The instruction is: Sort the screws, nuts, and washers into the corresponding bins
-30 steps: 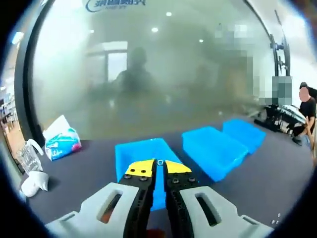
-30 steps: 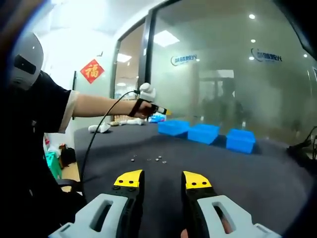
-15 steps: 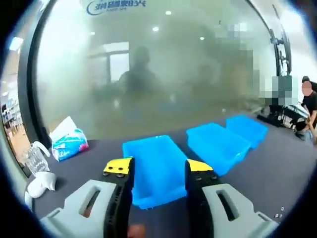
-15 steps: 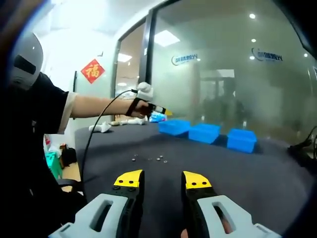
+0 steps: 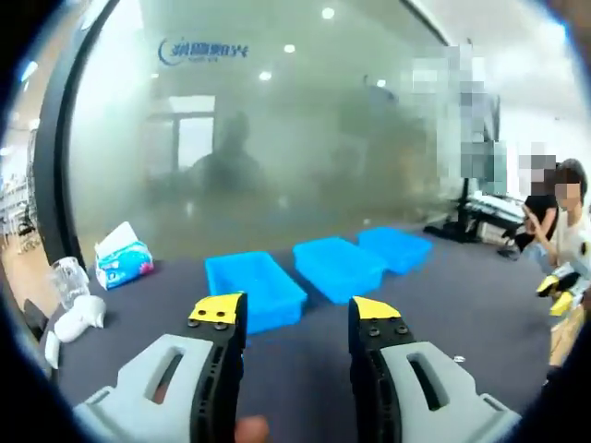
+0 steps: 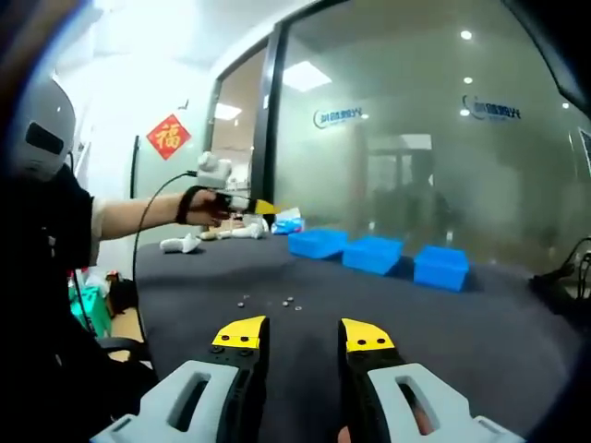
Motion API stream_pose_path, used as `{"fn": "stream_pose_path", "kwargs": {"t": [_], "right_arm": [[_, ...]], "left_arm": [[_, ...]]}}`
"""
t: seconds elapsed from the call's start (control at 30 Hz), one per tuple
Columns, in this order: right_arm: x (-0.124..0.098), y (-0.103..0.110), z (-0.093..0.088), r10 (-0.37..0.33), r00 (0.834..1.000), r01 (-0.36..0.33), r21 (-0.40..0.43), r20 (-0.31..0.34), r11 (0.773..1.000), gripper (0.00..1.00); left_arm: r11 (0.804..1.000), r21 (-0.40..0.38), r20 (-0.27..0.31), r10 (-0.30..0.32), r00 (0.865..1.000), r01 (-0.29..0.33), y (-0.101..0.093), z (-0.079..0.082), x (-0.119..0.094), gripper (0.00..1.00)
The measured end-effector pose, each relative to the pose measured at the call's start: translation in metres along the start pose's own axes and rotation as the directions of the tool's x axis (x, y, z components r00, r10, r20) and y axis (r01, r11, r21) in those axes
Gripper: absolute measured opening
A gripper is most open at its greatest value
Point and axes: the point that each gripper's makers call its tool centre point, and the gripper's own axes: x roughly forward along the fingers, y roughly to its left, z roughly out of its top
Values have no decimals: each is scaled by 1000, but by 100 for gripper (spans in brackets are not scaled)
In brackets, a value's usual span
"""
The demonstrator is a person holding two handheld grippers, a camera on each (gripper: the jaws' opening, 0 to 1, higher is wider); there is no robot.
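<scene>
Left gripper view: the left gripper [image 5: 296, 314], jaws apart and holding nothing, hangs over the dark desk [image 5: 480, 295], facing three blue bins [image 5: 255, 289] in a row.

Right gripper view: the right gripper [image 6: 299, 334], jaws apart and holding nothing; small fasteners [image 6: 269, 300] lie scattered on the desk, before the three bins.

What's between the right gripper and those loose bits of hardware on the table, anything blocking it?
Nothing visible. In the right gripper view, bare dark table runs from the open right gripper to the scattered small parts. The three blue bins sit beyond them.
</scene>
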Motion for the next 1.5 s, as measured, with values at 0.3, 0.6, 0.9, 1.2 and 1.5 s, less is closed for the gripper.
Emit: {"fn": "stream_pose_path", "kwargs": {"t": [0.3,0.6,0.9,1.2,1.5], "right_arm": [[1,5,10,3,1000,-3,-8,17,1000,27],[6,11,11,15,1000,-15,-10,18,1000,27],[8,8,8,11,1000,-11,-23,5,1000,27],[8,10,4,19,1000,-19,-28,-5,999,27],[4,12,-1,40,999,-41,-37,-26,998,27]], "left_arm": [[996,-19,70,-80,994,82,-42,-12,-63,42],[994,-29,53,-107,993,108,-57,-45,-94,42],[992,-8,20,-123,992,123,-54,-60,-110,41],[968,40,-63,-247,967,249,-81,-73,-118,40],[919,41,-148,-382,912,391,-109,-84,-125,39]]}}
